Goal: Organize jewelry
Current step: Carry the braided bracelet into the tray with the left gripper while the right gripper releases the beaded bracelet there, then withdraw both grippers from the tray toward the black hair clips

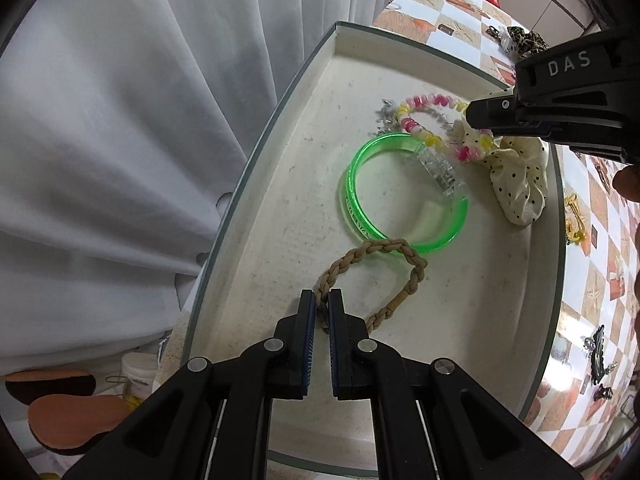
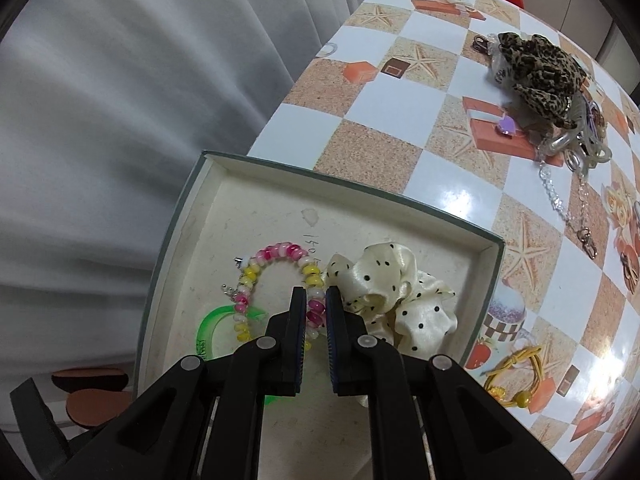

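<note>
step in hand: both grippers appear to be placing bracelets into the shallow white box (image 1: pixel 400 46) on the tabletop (image 2: pixel 400 80); judged mid-deposit, with several pieces not yet collected.
left gripper (image 1: pixel 323 300): jaws closed on the tan braided bracelet (image 1: pixel 416 268), pinching its near loop; the far loop overlaps the green bangle (image 1: pixel 360 224).
right gripper (image 2: pixel 313 300): jaws closed on the pink-and-yellow beaded bracelet (image 2: pixel 280 252), which sits in the box just beside the cream polka-dot scrunchie (image 2: pixel 400 292); whether the beads rest on the floor of the box cannot be told.
next move, judged: each gripper needs to release its bracelet and draw back cleanly without dragging a loop out, then go for the pieces outside.
count in box: one green bangle with a clear clasp, one beaded bracelet, one braided bracelet, one cream scrunchie; a small silver piece near the beads, unclear.
count outside box: one leopard-print scrunchie (image 2: pixel 540 68) on a tangle of clear chains, one yellow cord bracelet (image 2: pixel 516 376), dark items at the near edge, not identifiable.
</note>
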A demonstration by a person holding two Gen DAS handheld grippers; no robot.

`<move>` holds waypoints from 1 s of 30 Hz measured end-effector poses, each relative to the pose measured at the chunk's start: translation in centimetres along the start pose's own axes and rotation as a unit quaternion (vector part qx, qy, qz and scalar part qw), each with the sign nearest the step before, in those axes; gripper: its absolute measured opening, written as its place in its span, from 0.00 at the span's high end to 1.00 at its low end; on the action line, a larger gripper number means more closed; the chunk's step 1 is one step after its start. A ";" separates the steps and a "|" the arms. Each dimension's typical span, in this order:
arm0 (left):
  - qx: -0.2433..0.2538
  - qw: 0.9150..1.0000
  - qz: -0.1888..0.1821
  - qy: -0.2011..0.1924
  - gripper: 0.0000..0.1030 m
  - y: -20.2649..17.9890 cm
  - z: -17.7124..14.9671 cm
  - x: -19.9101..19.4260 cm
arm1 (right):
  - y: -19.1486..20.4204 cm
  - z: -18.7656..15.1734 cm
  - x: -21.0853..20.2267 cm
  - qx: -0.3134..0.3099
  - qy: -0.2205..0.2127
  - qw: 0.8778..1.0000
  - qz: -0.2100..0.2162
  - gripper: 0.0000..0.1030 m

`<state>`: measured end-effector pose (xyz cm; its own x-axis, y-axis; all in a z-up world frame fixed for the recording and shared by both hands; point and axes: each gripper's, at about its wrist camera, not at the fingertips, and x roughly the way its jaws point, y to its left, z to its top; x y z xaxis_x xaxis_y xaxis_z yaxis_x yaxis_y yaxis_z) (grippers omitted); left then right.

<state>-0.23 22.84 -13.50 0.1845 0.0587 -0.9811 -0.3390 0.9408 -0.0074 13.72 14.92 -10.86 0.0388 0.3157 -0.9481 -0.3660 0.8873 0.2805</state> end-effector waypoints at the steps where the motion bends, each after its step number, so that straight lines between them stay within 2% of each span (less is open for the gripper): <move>1: 0.000 1.000 0.002 0.000 0.89 0.0 0.0 -0.1 | 0.0 -0.1 -0.1 0.001 0.000 1.000 0.003 0.76; 2: 0.000 1.000 0.003 0.000 0.89 -0.3 0.2 -0.1 | 0.0 -0.2 -0.3 0.002 0.000 1.000 0.007 0.70; 3: -0.001 1.000 0.003 0.001 0.89 -0.4 0.3 -0.1 | 0.0 -0.3 -0.6 0.003 -0.002 1.000 0.011 0.57; 4: -0.001 1.000 0.003 0.002 0.89 -0.5 0.3 -0.1 | 0.0 -0.4 -1.0 0.003 -0.006 1.000 0.014 0.51; 8: 0.002 1.000 0.003 0.005 0.89 -0.1 0.0 -0.6 | 0.1 -1.0 -2.6 0.006 -0.012 1.000 0.024 0.49; 10: 0.006 1.000 0.004 0.006 0.89 -0.2 0.0 -0.7 | -0.1 -1.4 -3.5 0.009 -0.017 0.999 0.029 0.43; 16: 0.014 1.000 0.006 0.008 0.89 -0.7 -0.1 -1.7 | -1.3 -3.2 -5.8 0.024 -0.027 0.999 0.034 0.35; 17: 0.016 1.000 0.005 0.008 0.86 -1.0 -0.1 -1.9 | -1.8 -3.6 -6.2 0.028 -0.028 0.999 0.033 0.34; 18: 0.018 1.000 0.005 0.009 0.47 -1.1 -0.1 -2.0 | -2.2 -4.0 -6.5 0.033 -0.028 0.999 0.033 0.32; 19: 0.018 1.000 0.007 0.010 0.14 -1.2 0.0 -2.1 | -2.7 -4.4 -6.8 0.038 -0.028 0.998 0.032 0.30; 20: 0.014 1.000 0.019 0.001 0.00 -1.3 0.0 -2.6 | -3.2 -4.9 -7.2 0.044 -0.029 0.998 0.032 0.30; 21: 0.016 0.999 0.026 -0.014 0.00 -1.6 -0.1 -3.2 | -3.9 -5.4 -7.6 0.051 -0.029 0.998 0.030 0.28; 24: 0.031 0.999 0.025 -0.012 0.00 -2.5 0.2 -3.7 | -5.7 -6.6 -8.4 0.072 -0.032 0.997 0.028 0.23; 30: 0.066 0.997 0.026 -0.021 0.00 -5.2 0.6 -5.2 | -10.1 -9.4 -10.8 0.123 -0.039 0.991 0.015 0.21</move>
<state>1.14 17.88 -8.25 0.2086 0.1196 -0.9707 -0.2253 0.9717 0.0713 8.28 -0.58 -4.82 0.1077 0.3592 -0.9270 -0.1303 0.9295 0.3450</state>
